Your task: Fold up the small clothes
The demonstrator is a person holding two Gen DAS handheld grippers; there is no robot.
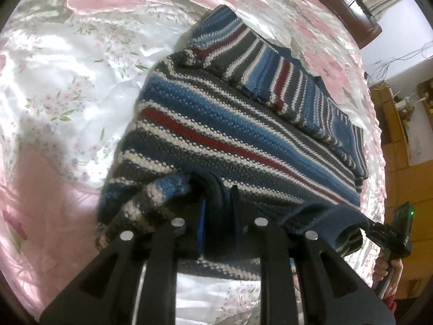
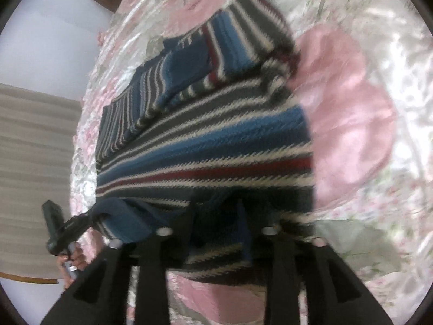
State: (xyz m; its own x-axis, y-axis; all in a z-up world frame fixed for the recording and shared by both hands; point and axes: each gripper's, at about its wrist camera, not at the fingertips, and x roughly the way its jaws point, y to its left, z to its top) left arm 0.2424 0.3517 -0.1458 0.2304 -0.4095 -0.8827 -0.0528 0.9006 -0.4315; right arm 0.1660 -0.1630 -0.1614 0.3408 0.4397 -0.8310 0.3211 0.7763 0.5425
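Knitted stripy sweater (image 1: 230, 135) lies on the pink bed (image 1: 67, 67); the left tool (image 1: 219, 227) and right tool (image 2: 216, 224) both pinch its near edge. Lift evenly, carry it far, keeping corners level

Striped knit sweater (image 1: 216, 135) on pink floral, seemingly satin bedspread (image 1: 67, 81)

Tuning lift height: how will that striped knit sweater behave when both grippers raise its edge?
The striped sweater likely sags between the left gripper and right gripper: its held edge already droops. The chunky knit probably grips well. It may slide on the glossy bedspread.
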